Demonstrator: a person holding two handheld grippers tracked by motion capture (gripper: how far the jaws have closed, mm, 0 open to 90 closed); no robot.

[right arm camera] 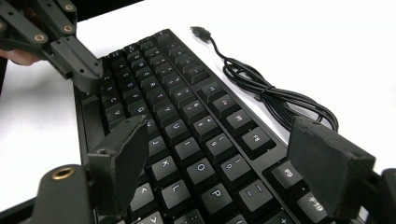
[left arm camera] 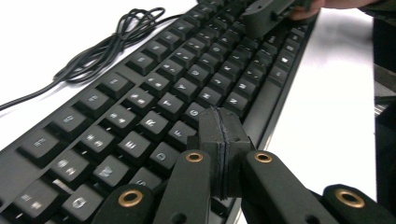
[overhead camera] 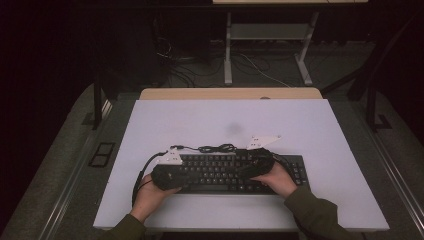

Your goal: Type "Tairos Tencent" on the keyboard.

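Hovering over keyboard (overhead camera: 235, 171): left tool (left arm camera: 223, 140) jaws pressed together, empty, directly above G/F keys; right tool (right arm camera: 224, 158) spread wide, empty, above O/P keys. Keyboard's long axis runs tool to tool.

Table (overhead camera: 200, 120) with white top, wooden strip along its far edge. Black keyboard (overhead camera: 220, 172) lies flat on the near half. Behind the keyboard, touching the tabletop, its loosely coiled black cable (overhead camera: 215, 148).
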